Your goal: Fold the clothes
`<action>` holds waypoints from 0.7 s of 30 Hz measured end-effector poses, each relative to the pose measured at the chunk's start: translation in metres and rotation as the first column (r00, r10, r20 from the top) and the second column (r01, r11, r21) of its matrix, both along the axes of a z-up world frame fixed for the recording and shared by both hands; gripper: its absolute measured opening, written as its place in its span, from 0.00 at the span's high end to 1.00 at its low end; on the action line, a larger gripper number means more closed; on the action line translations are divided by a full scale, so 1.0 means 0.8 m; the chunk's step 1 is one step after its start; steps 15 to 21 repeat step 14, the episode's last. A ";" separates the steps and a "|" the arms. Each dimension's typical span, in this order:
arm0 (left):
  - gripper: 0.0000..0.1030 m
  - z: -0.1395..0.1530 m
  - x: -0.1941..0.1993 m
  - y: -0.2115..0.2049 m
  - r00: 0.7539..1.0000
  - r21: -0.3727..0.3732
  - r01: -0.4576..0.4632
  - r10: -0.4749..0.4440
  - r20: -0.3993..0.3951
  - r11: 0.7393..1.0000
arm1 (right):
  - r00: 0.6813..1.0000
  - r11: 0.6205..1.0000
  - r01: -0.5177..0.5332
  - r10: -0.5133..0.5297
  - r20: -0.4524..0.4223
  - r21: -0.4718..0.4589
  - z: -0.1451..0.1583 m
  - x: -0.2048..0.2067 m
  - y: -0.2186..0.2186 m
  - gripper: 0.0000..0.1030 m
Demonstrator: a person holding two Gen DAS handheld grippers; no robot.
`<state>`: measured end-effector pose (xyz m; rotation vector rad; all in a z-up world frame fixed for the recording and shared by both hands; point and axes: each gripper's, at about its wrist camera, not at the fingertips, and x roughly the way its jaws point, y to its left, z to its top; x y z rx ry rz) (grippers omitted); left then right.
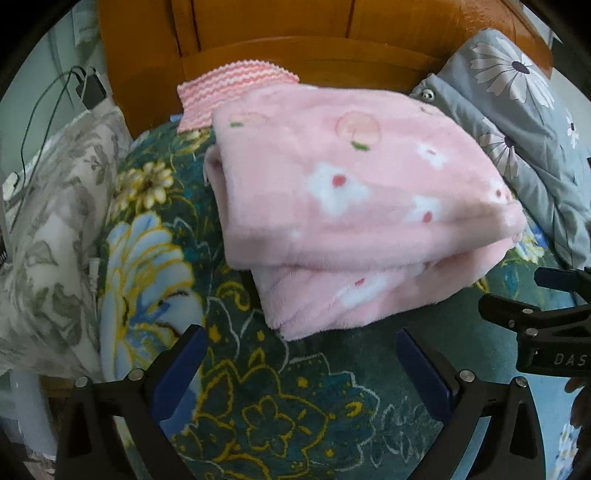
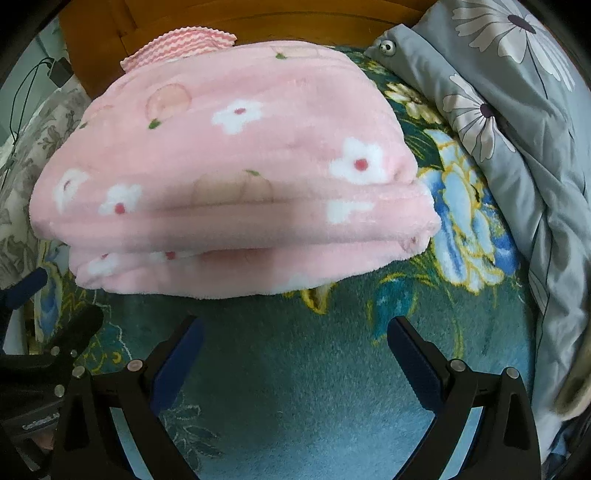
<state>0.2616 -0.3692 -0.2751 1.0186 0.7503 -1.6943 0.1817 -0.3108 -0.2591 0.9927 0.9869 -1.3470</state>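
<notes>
A pink fleece garment with white flowers [image 1: 354, 206] lies folded in a thick stack on a dark green floral blanket [image 1: 280, 398]. It also shows in the right wrist view [image 2: 229, 177]. My left gripper [image 1: 301, 347] is open and empty, just short of the stack's near corner. My right gripper [image 2: 295, 332] is open and empty, a little in front of the stack's near edge. The right gripper's body shows at the right edge of the left wrist view [image 1: 546, 321].
A pink-and-white striped cloth [image 1: 236, 92] lies behind the stack against a wooden headboard [image 1: 295, 33]. A grey daisy-print quilt [image 2: 517, 129] lies bunched at the right. A grey leaf-print pillow [image 1: 48, 240] and cables lie at the left.
</notes>
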 end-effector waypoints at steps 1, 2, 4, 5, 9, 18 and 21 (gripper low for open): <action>0.00 -0.002 0.000 0.000 1.000 0.002 -0.001 0.001 0.002 1.000 | 1.000 1.000 0.001 -0.001 0.003 0.000 0.000 0.000 0.001 0.04; 0.00 -0.005 0.000 0.000 1.000 0.003 -0.001 0.001 0.006 1.000 | 1.000 1.000 0.001 -0.001 0.003 0.001 0.000 0.000 0.002 0.04; 0.00 -0.009 0.001 0.000 1.000 0.008 -0.004 0.004 0.011 1.000 | 1.000 1.000 -0.003 0.003 0.003 0.003 0.000 0.001 0.004 0.04; 0.00 -0.011 0.002 -0.001 1.000 0.013 -0.006 0.006 0.011 1.000 | 1.000 1.000 -0.005 0.005 0.003 0.004 0.000 0.001 0.005 0.04; 0.00 -0.014 0.003 -0.001 1.000 0.011 -0.011 0.011 0.012 1.000 | 1.000 1.000 -0.004 0.004 0.004 0.008 0.001 0.001 0.008 0.04; 0.00 -0.016 0.002 -0.004 1.000 0.014 -0.018 0.018 0.008 1.000 | 1.000 1.000 0.000 0.000 0.008 0.010 0.004 0.001 0.012 0.04; 0.00 -0.016 0.002 -0.004 1.000 0.014 -0.018 0.018 0.008 1.000 | 1.000 1.000 0.000 0.000 0.008 0.010 0.004 0.001 0.012 0.04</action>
